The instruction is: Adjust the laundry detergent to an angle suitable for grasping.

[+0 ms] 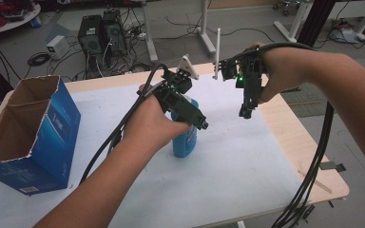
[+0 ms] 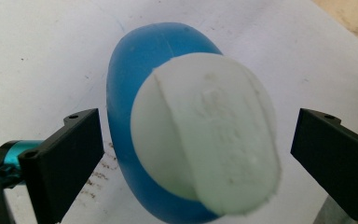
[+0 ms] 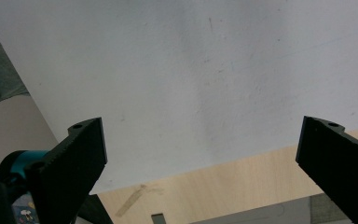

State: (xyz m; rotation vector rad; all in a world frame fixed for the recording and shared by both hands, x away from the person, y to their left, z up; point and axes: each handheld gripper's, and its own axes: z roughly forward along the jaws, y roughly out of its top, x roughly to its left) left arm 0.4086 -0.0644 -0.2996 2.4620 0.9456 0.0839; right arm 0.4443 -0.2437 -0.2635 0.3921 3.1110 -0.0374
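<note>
One blue bottle [image 2: 121, 93], one box [image 1: 28, 137]

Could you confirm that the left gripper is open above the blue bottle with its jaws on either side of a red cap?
Not quite: the cap is white, not red, as the left gripper view shows. The rest holds: the left gripper is open above the blue bottle, one jaw on either side of the cap and clear of it.
</note>
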